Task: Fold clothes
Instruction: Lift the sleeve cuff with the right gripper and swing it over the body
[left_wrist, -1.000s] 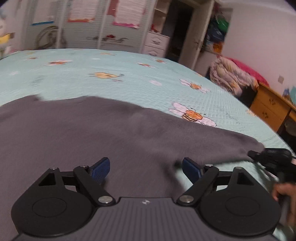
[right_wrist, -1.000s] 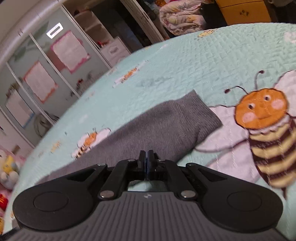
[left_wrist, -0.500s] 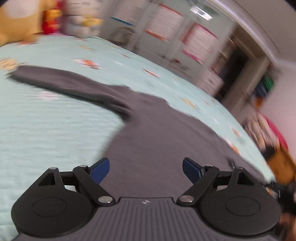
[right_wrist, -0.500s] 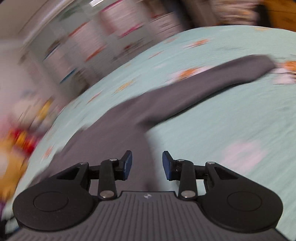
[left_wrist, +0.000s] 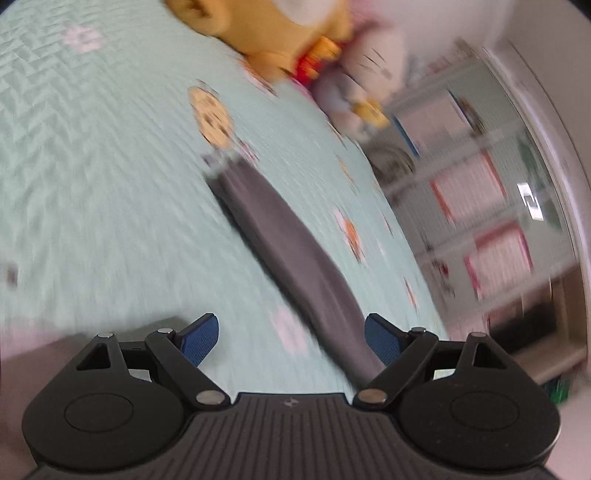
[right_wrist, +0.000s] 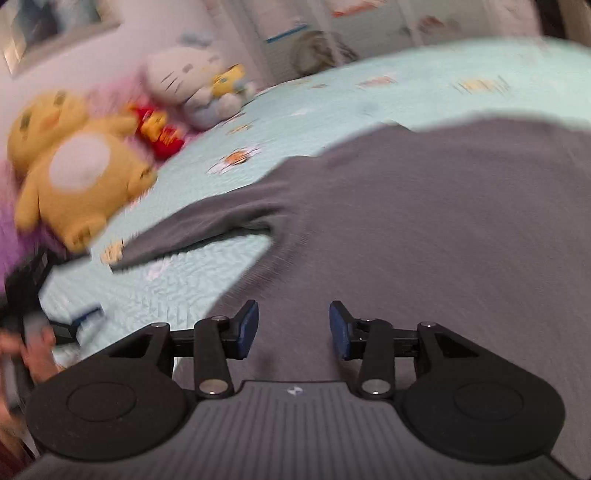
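A dark grey long-sleeved top lies flat on a pale green quilted bedspread (left_wrist: 92, 177). In the left wrist view only its left sleeve (left_wrist: 295, 254) shows, running away from me towards the plush toys. My left gripper (left_wrist: 291, 341) is open above the bedspread, with the sleeve passing under its right finger. In the right wrist view the top's body (right_wrist: 424, 221) fills the middle and its sleeve (right_wrist: 207, 229) stretches to the left. My right gripper (right_wrist: 293, 328) is open above the body of the top, holding nothing. Both views are blurred by motion.
A yellow plush toy (right_wrist: 74, 173), a white cat plush (right_wrist: 188, 77) and a red item (right_wrist: 159, 129) sit at the head of the bed. A hand (right_wrist: 33, 354) with the other gripper shows at the left edge. Wardrobe doors (left_wrist: 491, 221) stand beyond the bed.
My right gripper, shut on the sleeve cuff a second ago, has opened and swung over the top's body. My left gripper stayed open and turned left to the other sleeve.
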